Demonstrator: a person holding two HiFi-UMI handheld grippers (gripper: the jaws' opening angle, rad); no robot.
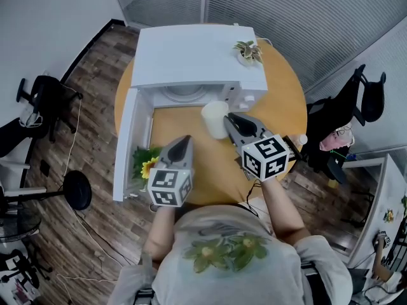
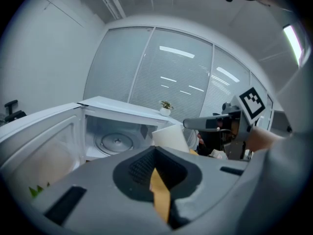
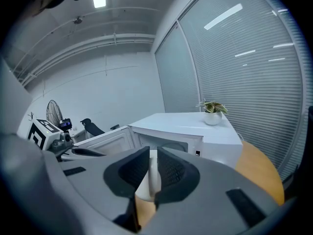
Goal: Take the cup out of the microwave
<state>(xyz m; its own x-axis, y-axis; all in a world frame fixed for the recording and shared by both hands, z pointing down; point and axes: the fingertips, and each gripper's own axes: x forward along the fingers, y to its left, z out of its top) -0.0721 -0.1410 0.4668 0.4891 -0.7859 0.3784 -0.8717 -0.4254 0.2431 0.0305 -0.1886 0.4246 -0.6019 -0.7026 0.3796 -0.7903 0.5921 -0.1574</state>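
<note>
A white cup (image 1: 215, 118) hangs above the round wooden table (image 1: 286, 107), just in front of the open white microwave (image 1: 191, 49). My right gripper (image 1: 230, 121) is shut on the cup's wall from the right side. In the right gripper view the cup (image 3: 152, 180) is pinched between the dark pads (image 3: 172, 169). My left gripper (image 1: 186, 140) sits lower and to the left of the cup, apart from it, with its jaws together and nothing in them. In the left gripper view the cup (image 2: 170, 137) and the right gripper (image 2: 195, 124) show ahead. The glass turntable (image 2: 116, 143) inside the microwave is bare.
The microwave door (image 1: 126, 145) swings out to the left, past my left gripper. A small potted plant (image 1: 248, 53) stands on top of the microwave. Yellow flowers (image 1: 147, 164) lie by the door's near end. Office chairs (image 1: 38, 100) stand around the table.
</note>
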